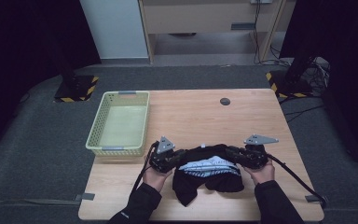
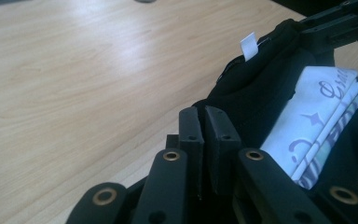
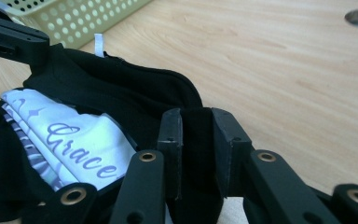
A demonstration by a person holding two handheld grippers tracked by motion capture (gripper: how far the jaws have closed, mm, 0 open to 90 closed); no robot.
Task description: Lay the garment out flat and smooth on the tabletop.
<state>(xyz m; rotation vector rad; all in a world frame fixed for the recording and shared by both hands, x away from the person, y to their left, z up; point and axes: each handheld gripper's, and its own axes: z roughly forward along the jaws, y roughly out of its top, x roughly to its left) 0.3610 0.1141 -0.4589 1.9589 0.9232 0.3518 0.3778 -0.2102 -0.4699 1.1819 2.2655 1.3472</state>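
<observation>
Wooden bench (image 1: 256, 121), lower centre | black garment (image 1: 212, 177) with white printed cloth (image 1: 209, 165) inside, pinched by left gripper (image 1: 176, 157) and right gripper (image 1: 237, 156), both clamped on its top edge | advice: raise both evenly, keep edge taut; basket (image 1: 95, 133) centre left.

My left gripper (image 1: 179, 157) and right gripper (image 1: 233, 154) are matt black linkage tools, each topped by a grey 3-cornered plate (image 1: 165, 144) with small dark holes. Each has 2 flat black jaws on jointed bars, with brass-ringed pivot holes (image 2: 171, 156) and small dark screws in the jaw tips. A black cable (image 1: 294, 173) trails from each gripper. I wear dark long sleeves (image 1: 137, 205), one with a small pale mark near the cuff.
</observation>
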